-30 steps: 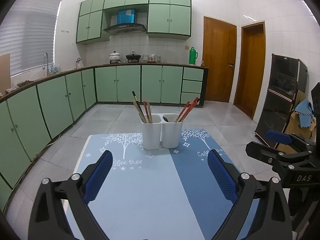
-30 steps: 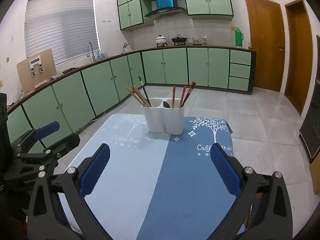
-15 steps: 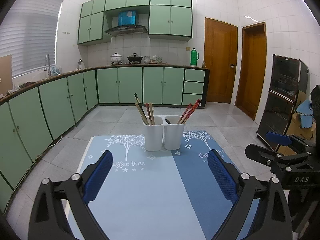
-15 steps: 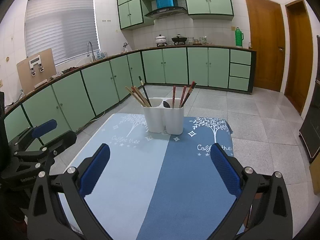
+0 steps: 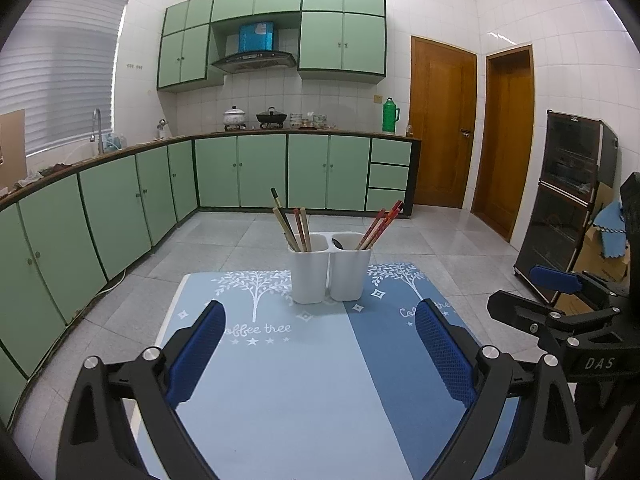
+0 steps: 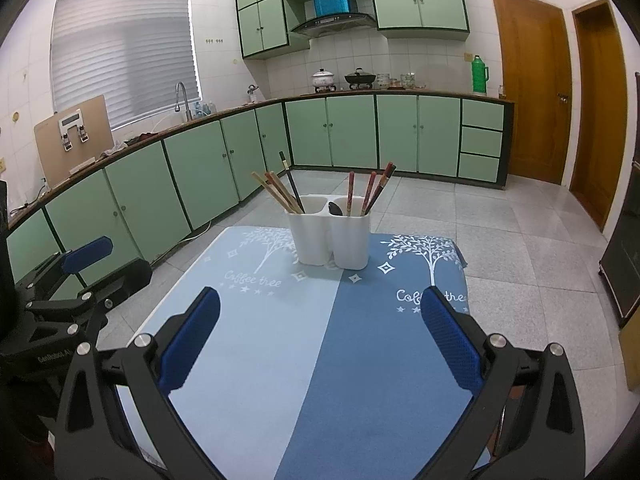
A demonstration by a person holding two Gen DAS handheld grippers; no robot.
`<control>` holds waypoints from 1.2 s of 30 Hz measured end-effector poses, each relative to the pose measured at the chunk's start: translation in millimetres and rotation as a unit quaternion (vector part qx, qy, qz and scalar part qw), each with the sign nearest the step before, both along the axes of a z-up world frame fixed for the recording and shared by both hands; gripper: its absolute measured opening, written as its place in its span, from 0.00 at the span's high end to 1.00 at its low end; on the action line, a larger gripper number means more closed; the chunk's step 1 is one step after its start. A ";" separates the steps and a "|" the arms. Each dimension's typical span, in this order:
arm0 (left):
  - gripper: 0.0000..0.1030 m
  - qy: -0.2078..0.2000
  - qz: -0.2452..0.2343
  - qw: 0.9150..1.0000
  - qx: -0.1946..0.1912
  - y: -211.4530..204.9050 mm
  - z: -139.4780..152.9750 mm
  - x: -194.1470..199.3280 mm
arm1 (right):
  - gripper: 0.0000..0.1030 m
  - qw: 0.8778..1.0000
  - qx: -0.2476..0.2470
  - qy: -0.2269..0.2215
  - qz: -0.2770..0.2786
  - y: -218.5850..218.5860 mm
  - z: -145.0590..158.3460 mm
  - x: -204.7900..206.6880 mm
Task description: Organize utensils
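A white two-compartment utensil holder [image 5: 329, 270] [image 6: 329, 240] stands at the far end of a table with a blue two-tone cloth [image 5: 288, 380] [image 6: 280, 360]. Its left compartment holds several wooden and dark chopsticks [image 5: 290, 224] [image 6: 280, 192]. Its right compartment holds red chopsticks [image 5: 380, 226] [image 6: 370, 192] and a dark spoon [image 6: 335, 209]. My left gripper [image 5: 320, 344] is open and empty, well short of the holder. My right gripper [image 6: 320, 332] is open and empty too. Each gripper shows at the edge of the other's view.
Green kitchen cabinets [image 5: 120, 208] run along the left and back walls. Two wooden doors [image 5: 444, 128] are at the back right. A black cabinet [image 5: 568, 208] stands on the right. Tiled floor surrounds the table.
The left gripper has pulled back and tilted up slightly, so the holder sits a little farther and lower in its view. The right view is nearly unchanged. Both stay open.
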State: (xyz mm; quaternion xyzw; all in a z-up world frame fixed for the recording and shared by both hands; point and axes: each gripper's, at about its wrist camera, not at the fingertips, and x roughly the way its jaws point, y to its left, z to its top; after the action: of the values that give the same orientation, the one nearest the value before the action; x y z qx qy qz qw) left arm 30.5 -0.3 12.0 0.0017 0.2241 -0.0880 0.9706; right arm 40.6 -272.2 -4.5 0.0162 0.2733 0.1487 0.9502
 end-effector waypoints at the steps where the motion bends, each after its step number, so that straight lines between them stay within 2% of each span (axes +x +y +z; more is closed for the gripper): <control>1: 0.09 0.000 0.000 1.000 0.000 0.1 0.1 0.2 | 0.05 1.000 0.001 0.001 0.000 -0.1 -0.1 -0.2; 36: 0.09 0.002 0.006 1.000 -0.002 4.5 -0.5 0.8 | 0.05 1.000 0.001 0.003 0.005 2.8 -0.7 0.2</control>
State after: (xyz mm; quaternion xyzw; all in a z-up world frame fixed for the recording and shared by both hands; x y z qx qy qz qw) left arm 31.3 4.2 11.6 -0.0016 0.2256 -0.0826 0.9707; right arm 40.7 -269.4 -5.2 0.0160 0.2759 0.1533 0.9487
